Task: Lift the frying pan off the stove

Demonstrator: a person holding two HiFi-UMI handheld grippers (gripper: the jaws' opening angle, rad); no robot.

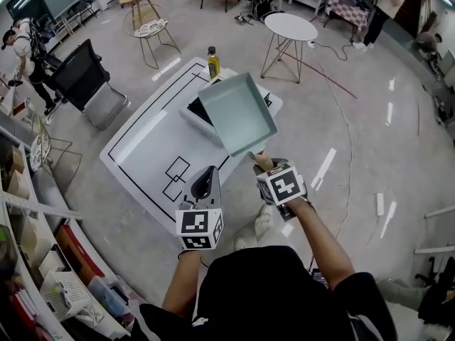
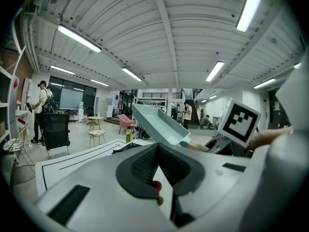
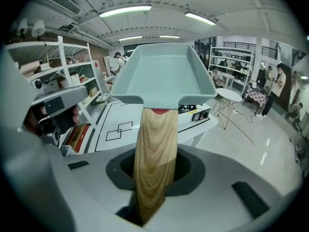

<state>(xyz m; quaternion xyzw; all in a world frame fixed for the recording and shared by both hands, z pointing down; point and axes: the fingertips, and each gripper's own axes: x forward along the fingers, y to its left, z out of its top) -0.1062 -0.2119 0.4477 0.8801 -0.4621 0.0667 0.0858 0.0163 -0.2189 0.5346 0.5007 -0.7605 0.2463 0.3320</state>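
Note:
A square pale-teal frying pan (image 1: 238, 112) with a wooden handle (image 3: 154, 144) hangs tilted in the air above the white table (image 1: 146, 148). My right gripper (image 1: 264, 166) is shut on that handle, which runs out between its jaws in the right gripper view, gripper (image 3: 153, 180). Under the pan, partly hidden by it, the dark stove (image 1: 197, 112) sits on the table's far end. My left gripper (image 1: 205, 178) hovers beside the table's near corner, left of the pan, its tips meeting with nothing between them. The left gripper view shows the pan (image 2: 159, 123) up ahead.
A yellow oil bottle (image 1: 213, 62) stands behind the stove. Black lines mark the tabletop. A black chair (image 1: 87, 82) stands left of the table and a round white side table (image 1: 290, 27) beyond it. Shelving (image 1: 32, 247) lines the left wall. People stand at the room's edges.

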